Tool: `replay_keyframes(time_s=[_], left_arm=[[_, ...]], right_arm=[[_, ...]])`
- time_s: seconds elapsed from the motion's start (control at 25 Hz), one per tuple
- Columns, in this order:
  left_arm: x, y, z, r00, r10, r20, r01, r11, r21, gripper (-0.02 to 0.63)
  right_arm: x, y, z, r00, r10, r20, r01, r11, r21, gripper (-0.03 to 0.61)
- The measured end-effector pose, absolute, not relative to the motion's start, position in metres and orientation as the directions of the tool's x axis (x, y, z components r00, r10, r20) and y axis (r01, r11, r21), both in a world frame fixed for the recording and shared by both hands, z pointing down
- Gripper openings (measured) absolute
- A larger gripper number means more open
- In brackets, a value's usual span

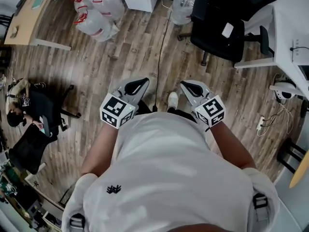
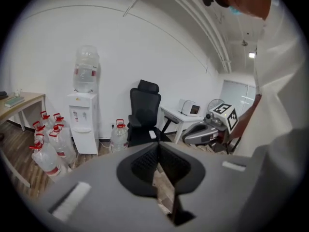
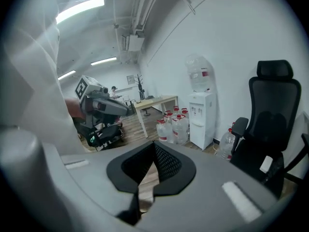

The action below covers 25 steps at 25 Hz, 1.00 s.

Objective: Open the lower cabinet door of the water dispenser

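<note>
The person's white shirt (image 1: 169,178) fills the near foreground. Past it, the left tool (image 1: 140,84) has its jaws pressed together with nothing between them. The right tool (image 1: 187,86) is likewise closed and empty. Against the far wall stand water bottles (image 2: 48,149), then the water dispenser (image 2: 83,122) with its lower cabinet door (image 2: 86,141) closed, well apart from both tools, then a black office chair (image 2: 145,112).

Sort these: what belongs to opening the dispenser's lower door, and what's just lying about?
Job: water dispenser, its lower cabinet door, left tongs and right tongs, both shut, empty.
Lying about: spare water bottles, black office chair, wooden desk.
</note>
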<state>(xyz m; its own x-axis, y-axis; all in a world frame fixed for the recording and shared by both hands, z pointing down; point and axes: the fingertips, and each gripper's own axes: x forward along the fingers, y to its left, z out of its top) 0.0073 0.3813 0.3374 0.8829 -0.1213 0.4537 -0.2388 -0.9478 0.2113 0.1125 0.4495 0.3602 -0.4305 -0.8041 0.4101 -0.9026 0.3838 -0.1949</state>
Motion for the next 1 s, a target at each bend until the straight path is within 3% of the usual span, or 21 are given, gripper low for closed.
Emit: replay_keyframes(time_s=[0.24,0.4,1.0], left_arm=[[0.029,0.371,0.338,0.865,-0.159,0.477,-0.283,-0.938,0.201,0.056],[0.026,0.33,0.348,0.866,-0.155,0.476,-0.285,-0.934,0.214,0.057],[0.002,0.115,0.364,0.879,-0.042,0.475,-0.174,-0.956,0.236,0.057]], right_arm=[[0.13,0.416,0.373,-0.501,-0.781,0.374,-0.864,0.425,-0.269,0.005],[0.127,0.365,0.383,-0.502,-0.769,0.396,-0.865,0.432,-0.257,0.055],[0.147,0.133,0.446,-0.335,-0.755,0.564,-0.942,0.276,-0.19,0.089]])
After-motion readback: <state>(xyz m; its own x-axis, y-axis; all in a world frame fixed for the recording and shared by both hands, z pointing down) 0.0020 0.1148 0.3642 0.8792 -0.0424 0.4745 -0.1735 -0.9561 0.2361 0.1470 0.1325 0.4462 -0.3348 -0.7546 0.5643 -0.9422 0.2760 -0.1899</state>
